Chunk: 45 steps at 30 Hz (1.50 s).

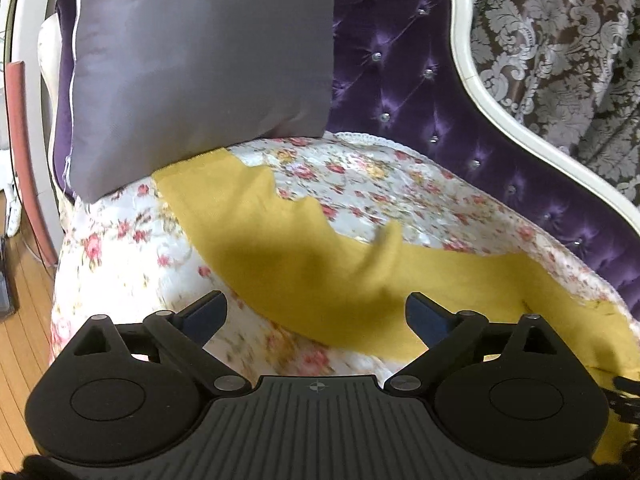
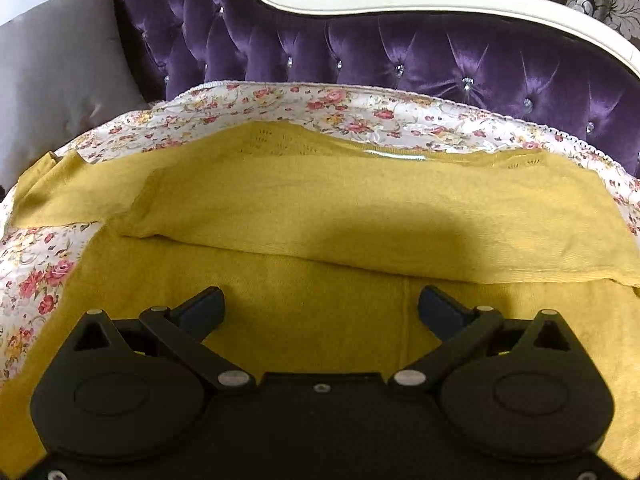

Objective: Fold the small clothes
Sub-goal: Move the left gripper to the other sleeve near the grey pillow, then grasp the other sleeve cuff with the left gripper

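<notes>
A mustard-yellow knit garment [image 2: 320, 208] lies spread on a floral seat cover [image 2: 304, 108]. In the right wrist view one part is folded over the body, its edge running across the middle, and a sleeve [image 2: 52, 196] reaches out to the left. My right gripper [image 2: 320, 312] is open and empty, hovering over the garment's near part. In the left wrist view the garment [image 1: 288, 256] runs diagonally from upper left to lower right. My left gripper [image 1: 316, 316] is open and empty above the garment's near edge.
A grey cushion [image 1: 200, 68] leans at the seat's left end, over the garment's far tip. The purple tufted sofa back [image 2: 400, 52] with a white frame [image 2: 360, 4] rises behind. Wooden floor [image 1: 20, 320] lies to the left of the seat.
</notes>
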Each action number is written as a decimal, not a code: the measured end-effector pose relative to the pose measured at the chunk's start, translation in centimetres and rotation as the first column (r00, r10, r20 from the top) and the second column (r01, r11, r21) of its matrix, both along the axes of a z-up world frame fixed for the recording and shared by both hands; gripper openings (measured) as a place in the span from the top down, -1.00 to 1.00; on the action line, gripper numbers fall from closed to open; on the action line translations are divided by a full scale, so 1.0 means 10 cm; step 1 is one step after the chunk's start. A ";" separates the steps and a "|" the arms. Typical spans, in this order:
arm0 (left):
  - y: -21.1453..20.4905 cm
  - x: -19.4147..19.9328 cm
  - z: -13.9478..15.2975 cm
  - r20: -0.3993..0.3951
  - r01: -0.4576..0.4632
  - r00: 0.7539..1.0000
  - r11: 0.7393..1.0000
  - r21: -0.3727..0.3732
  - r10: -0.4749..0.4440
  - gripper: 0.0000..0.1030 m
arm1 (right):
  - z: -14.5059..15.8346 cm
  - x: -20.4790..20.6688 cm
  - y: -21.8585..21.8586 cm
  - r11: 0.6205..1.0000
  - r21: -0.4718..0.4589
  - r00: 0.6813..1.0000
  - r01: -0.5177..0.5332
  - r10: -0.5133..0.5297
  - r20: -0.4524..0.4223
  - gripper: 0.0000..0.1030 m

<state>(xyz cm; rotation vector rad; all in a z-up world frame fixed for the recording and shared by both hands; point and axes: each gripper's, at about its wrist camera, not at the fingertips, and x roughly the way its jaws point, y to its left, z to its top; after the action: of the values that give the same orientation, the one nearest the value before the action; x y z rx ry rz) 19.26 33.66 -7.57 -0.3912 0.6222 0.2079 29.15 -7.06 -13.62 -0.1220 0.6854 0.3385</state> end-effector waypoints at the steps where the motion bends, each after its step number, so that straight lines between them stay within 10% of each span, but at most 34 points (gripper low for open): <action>1: 0.03 0.03 -0.01 -0.002 -0.004 1.000 1.000 0.003 0.004 -0.88 | 0.01 0.01 0.01 1.000 -0.004 1.000 0.001 -0.001 -0.009 -1.00; 30: 0.69 0.50 -0.23 0.066 -0.077 0.994 0.995 -0.065 0.081 -0.84 | 0.09 0.18 0.08 0.998 -0.038 0.990 -0.050 0.044 -0.133 -1.00; 32: 0.69 0.56 -0.20 0.057 -0.099 0.993 0.993 -0.068 0.103 -0.60 | 0.10 0.19 0.09 0.998 -0.037 0.989 -0.051 0.045 -0.139 -1.00; 34: 0.70 0.62 -0.18 0.064 -0.080 0.994 0.993 -0.083 0.085 0.83 | 0.10 0.19 0.09 0.998 -0.036 0.989 -0.053 0.048 -0.143 -1.00; 45: 0.54 0.07 0.54 0.239 -0.239 0.943 0.971 0.002 0.232 0.81 | 0.20 0.06 -0.07 0.996 0.051 0.983 -0.069 0.077 -0.164 -0.99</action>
<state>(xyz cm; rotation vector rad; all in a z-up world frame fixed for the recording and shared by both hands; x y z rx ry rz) 19.96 39.02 -2.14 -0.4531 0.3347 0.3931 29.78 -7.74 -11.58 -0.0768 0.8389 0.4379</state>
